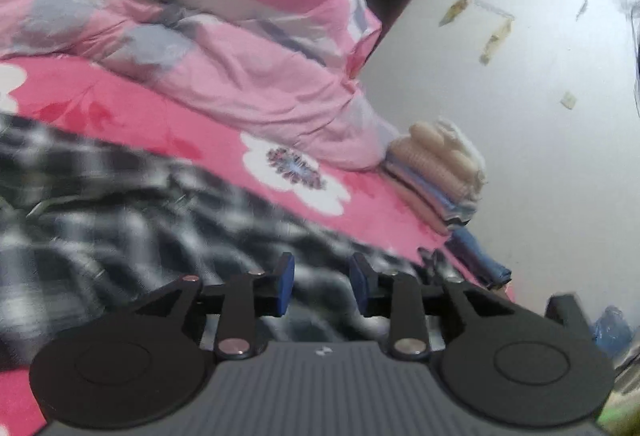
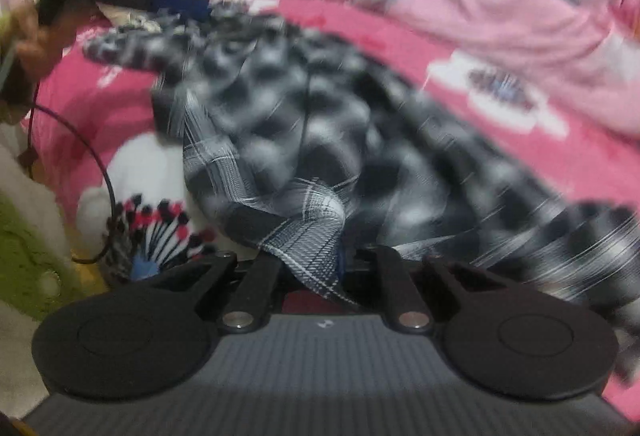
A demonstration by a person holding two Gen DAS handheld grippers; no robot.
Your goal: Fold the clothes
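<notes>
The black-and-white checked shirt (image 2: 320, 116) lies spread and rumpled across the pink flowered bed sheet (image 1: 224, 140), filling the middle of the right wrist view and the lower left of the left wrist view. I'd judge the folding barely begun: no crisp fold shows, only loose creases.

The right claw (image 2: 320, 268), at the bottom centre of its view, is pinched on a corner of the checked cloth that drapes down between its fingers. The left claw (image 1: 322, 284) stands part open above the shirt, its blue pads clear of the fabric and gripping nothing.

A finished stack of folded clothes (image 1: 436, 172) sits at the right of the left view, near the wall. The heaped pink quilt (image 1: 248, 48) crowds the upper part of both views, leaving little room. A thin black cable (image 2: 96, 172) loops at the left of the right view, where it could snag.
</notes>
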